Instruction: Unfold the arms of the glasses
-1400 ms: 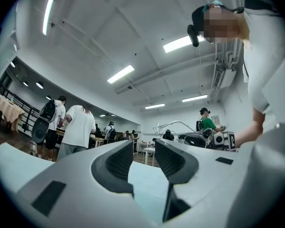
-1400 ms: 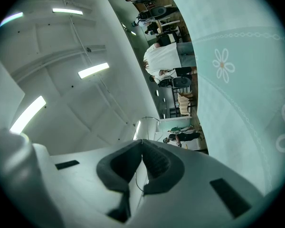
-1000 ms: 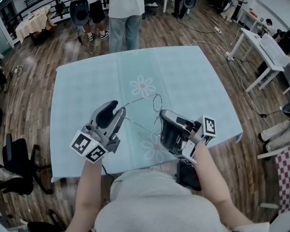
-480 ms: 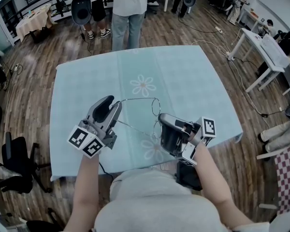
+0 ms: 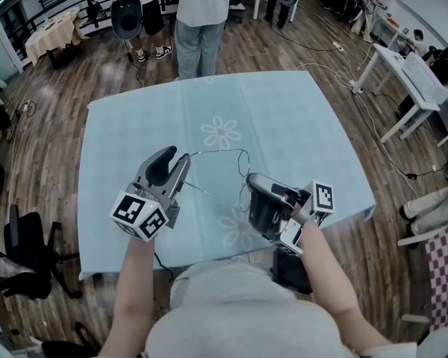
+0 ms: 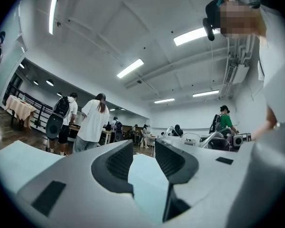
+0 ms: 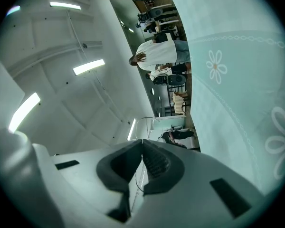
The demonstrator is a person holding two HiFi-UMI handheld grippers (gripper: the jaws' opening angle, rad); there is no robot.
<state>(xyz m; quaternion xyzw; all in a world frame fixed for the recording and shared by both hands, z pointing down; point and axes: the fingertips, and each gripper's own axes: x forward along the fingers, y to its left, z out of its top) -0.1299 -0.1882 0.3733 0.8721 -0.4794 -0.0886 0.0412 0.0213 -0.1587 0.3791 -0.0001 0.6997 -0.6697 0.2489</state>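
Observation:
The thin wire-framed glasses (image 5: 241,171) hang in the air above the light blue tablecloth (image 5: 299,118), between my two grippers. My right gripper (image 5: 249,180) is shut on the frame near the lenses; in the right gripper view the wire (image 7: 142,127) runs out from between its closed pads (image 7: 152,160). One arm of the glasses (image 5: 215,152) reaches left to the tip of my left gripper (image 5: 181,158). The other arm (image 5: 209,197) runs below it. The left gripper's jaws (image 6: 143,148) stand apart with nothing between them. Whether its tip touches the arm I cannot tell.
The table's front edge (image 5: 209,256) is close to the person's body. Two people (image 5: 198,21) stand just beyond the far edge. Dark office chairs (image 5: 22,252) stand at the left, white tables (image 5: 418,73) and floor cables at the right.
My left gripper has shifted slightly left and rolled, so its marker cube shows a different face. The upper arm of the glasses lies a little flatter. The right gripper has stayed put.

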